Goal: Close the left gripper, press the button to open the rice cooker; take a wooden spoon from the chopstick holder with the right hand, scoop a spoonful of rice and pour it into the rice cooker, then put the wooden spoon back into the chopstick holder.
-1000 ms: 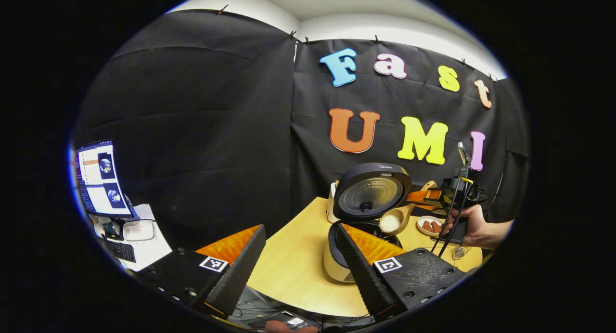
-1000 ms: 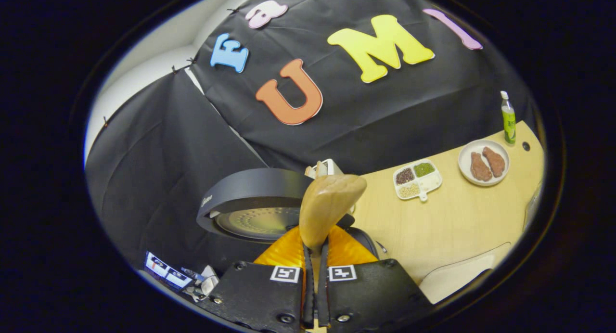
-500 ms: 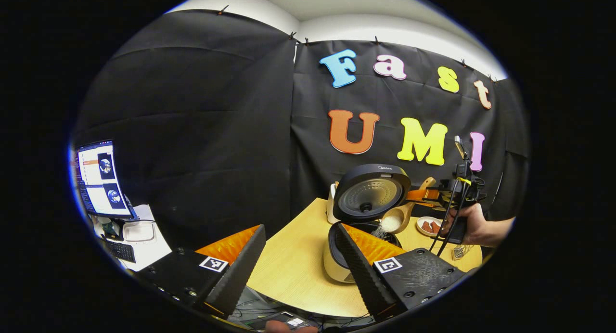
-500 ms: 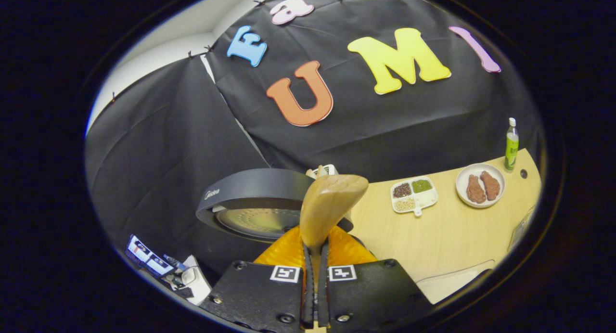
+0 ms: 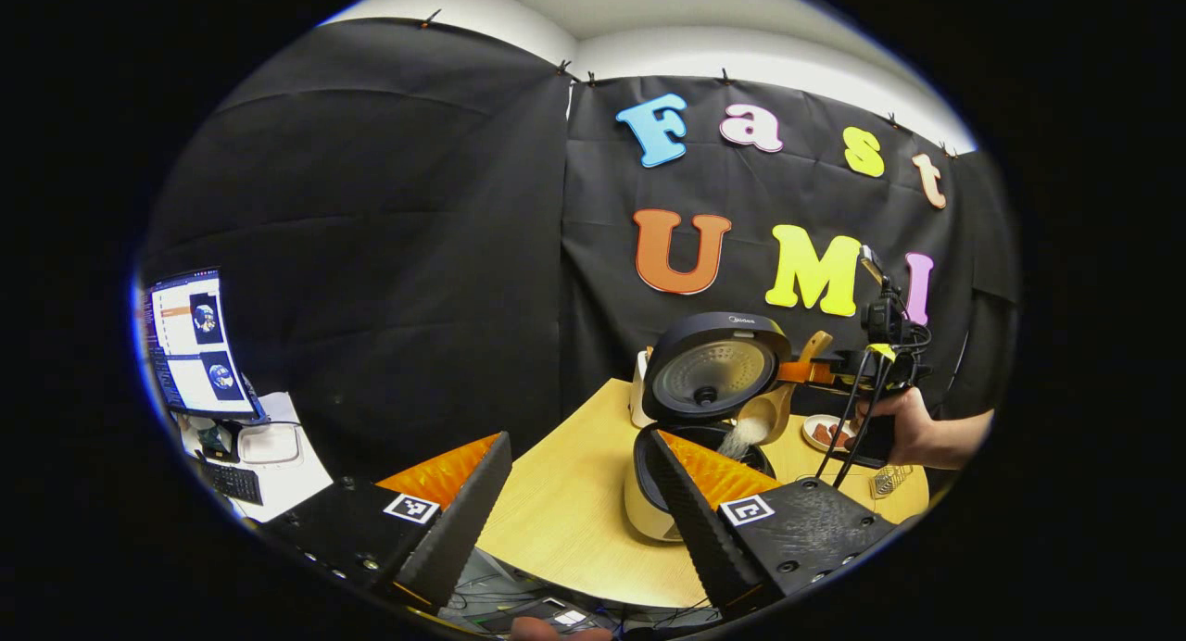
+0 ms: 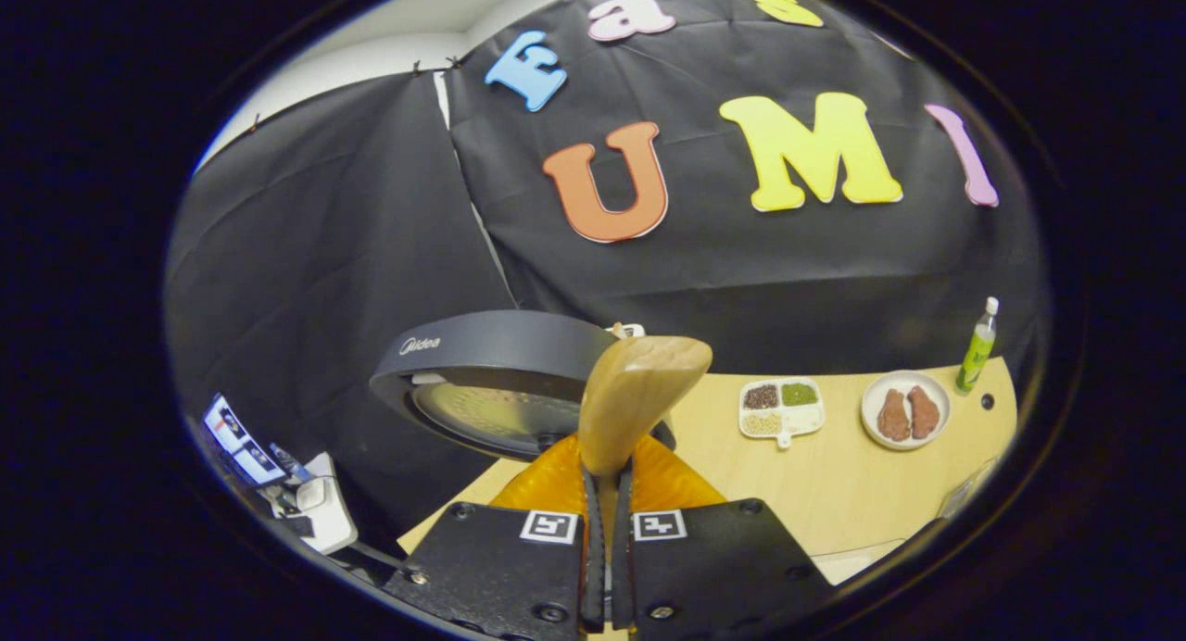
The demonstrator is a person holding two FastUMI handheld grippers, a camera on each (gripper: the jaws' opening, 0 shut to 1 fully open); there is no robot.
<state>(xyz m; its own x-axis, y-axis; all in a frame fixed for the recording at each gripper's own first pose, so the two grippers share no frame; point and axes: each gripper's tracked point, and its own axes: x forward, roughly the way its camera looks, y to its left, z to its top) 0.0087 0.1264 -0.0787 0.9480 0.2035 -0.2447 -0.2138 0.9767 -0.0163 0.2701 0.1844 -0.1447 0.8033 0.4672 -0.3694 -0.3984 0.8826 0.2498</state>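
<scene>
As I tip the wooden spoon (image 5: 776, 402) further than a second ago, rice now streams into the open rice cooker (image 5: 690, 442); right gripper (image 6: 607, 530) clamped tight on its handle, left gripper (image 5: 579, 493) wide apart, empty, near tabletop (image 5: 565, 521) edge; pour nearly done

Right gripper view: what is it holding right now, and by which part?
The right gripper is shut on the wooden spoon, its fingers clamping the handle, with the bowl out ahead, tipped over the open rice cooker.
</scene>
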